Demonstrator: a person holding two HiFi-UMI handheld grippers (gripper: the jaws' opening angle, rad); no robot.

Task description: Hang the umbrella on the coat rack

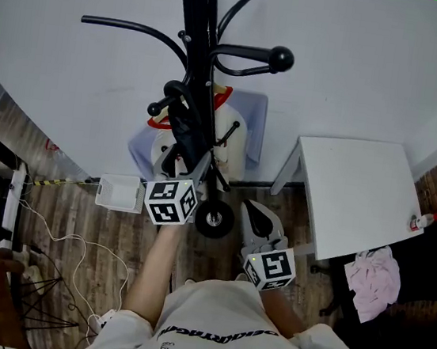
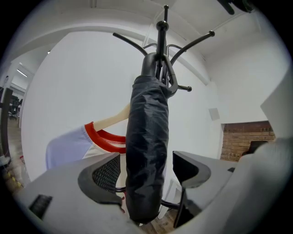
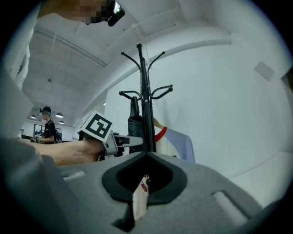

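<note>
The folded black umbrella [image 1: 185, 137] hangs upright against the pole of the black coat rack [image 1: 201, 16], its top up at the rack's hooks [image 2: 161, 41]. My left gripper [image 1: 186, 164] is open around it. In the left gripper view the umbrella [image 2: 146, 146] stands between the two fingers with a clear gap at the right finger [image 2: 190, 171]. My right gripper [image 1: 264, 225] is lower and to the right, shut and empty, with its tips meeting [image 3: 146, 155]. From the right gripper view the left gripper [image 3: 132, 140] is seen at the umbrella [image 3: 134, 121] beside the pole [image 3: 145, 91].
A shirt with a red collar [image 1: 225, 123] hangs on a hanger behind the rack. A white table [image 1: 360, 188] stands at the right with a pink cloth [image 1: 372, 278] below it. A white box [image 1: 119, 192], a small wheel [image 1: 214, 219] and cables [image 1: 58, 236] lie on the floor.
</note>
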